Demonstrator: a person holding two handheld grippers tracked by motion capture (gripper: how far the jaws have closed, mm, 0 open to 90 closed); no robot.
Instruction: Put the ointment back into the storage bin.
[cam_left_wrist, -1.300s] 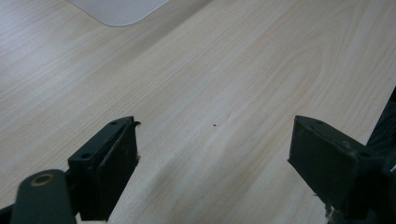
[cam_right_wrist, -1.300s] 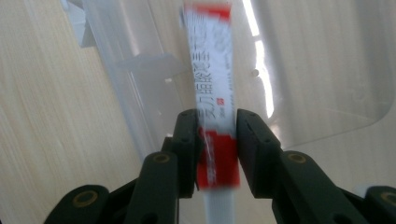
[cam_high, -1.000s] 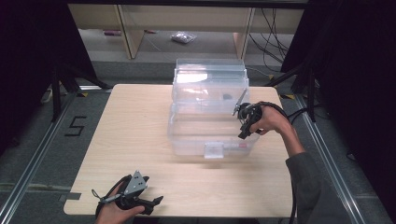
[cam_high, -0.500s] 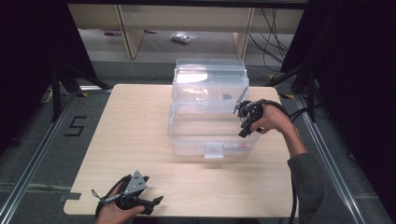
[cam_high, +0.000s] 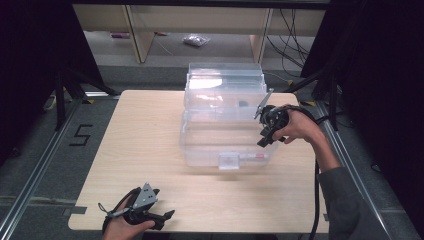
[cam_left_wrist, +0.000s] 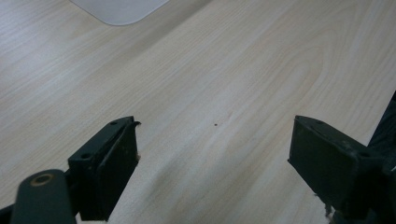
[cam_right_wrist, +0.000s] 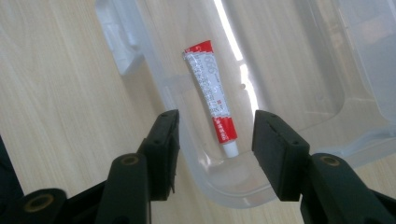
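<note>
The left gripper (cam_left_wrist: 215, 154) hangs over a pale wooden table (cam_left_wrist: 261, 60), its 2 black jaws spread wide with nothing between them. Bare wood grain runs slantwise between the jaws, and a tiny dark speck (cam_left_wrist: 215, 125) lies on the table between them, nearer the left-hand jaw. Well beyond the speck, at the top edge, sits the rounded corner of a clear plastic box (cam_left_wrist: 119, 8).

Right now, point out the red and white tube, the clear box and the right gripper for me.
red and white tube (cam_right_wrist: 212, 95): right gripper view, middle of its printed body.
clear box (cam_high: 200, 150): high view, near left wall.
right gripper (cam_right_wrist: 212, 135): right gripper view, open gap midway between its fingertips.
</note>
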